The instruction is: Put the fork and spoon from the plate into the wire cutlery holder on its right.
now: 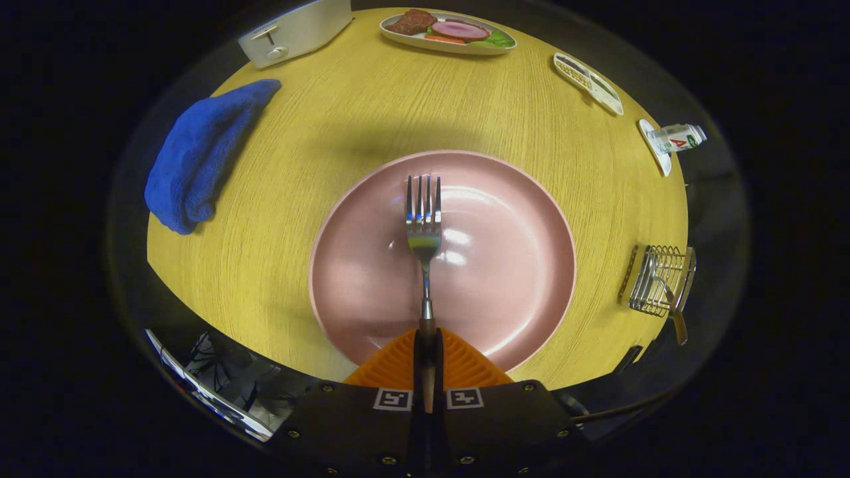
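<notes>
The tongs (pixel 428 352) are clamped on the handle of the fork (pixel 424 229), both fingers pressed against it from either side with the handle running back between them. The fork points straight ahead of the fingers, tines farthest away, and sits over the pink plate (pixel 518 265), which lies just ahead of the tongs on the yellow wooden table (pixel 319 133); whether the fork touches the plate or is lifted off it cannot be told. Off to the right of the tongs, near the table's edge, stands the wire cutlery holder (pixel 661 279), with the spoon (pixel 671 299) already in it, its handle sticking out toward the table's near edge. Ahead and to the left of the tongs lies a crumpled blue cloth (pixel 199 159), and beyond it a white toaster (pixel 295 30). Far ahead, past the plate, rests a white dish of food (pixel 448 33); right of that lie a small divided tray (pixel 588 83) and a small bottle (pixel 677 138) on its side.
</notes>
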Motion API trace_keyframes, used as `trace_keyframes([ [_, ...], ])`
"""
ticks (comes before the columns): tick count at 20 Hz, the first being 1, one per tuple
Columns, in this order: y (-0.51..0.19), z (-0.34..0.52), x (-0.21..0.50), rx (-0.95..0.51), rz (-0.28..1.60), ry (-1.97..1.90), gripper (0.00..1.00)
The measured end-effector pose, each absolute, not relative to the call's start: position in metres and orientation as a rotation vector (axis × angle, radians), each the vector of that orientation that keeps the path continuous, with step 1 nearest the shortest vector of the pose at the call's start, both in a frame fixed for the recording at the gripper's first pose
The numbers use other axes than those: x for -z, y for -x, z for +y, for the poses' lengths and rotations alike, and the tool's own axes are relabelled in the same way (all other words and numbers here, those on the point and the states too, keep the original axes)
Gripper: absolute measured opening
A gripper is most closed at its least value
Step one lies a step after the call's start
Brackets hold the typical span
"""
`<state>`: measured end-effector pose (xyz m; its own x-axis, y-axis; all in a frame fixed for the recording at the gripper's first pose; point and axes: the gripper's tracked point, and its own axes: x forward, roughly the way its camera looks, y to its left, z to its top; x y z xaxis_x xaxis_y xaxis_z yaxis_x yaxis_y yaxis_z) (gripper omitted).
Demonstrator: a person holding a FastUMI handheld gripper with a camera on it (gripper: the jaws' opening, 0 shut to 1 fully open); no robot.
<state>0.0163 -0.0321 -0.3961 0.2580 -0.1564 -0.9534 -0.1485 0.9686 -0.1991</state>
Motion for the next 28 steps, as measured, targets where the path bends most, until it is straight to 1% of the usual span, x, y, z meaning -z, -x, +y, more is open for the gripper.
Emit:
trace_keyframes([
  [6, -0.022, -0.054, 0.365, 0.065, 1.286, 0.271, 0.05],
  [14, -0.027, -0.099, 0.317, 0.188, 1.238, 0.244, 0.05],
  [28, 0.002, -0.209, 0.253, 0.461, 1.263, 0.147, 0.05],
])
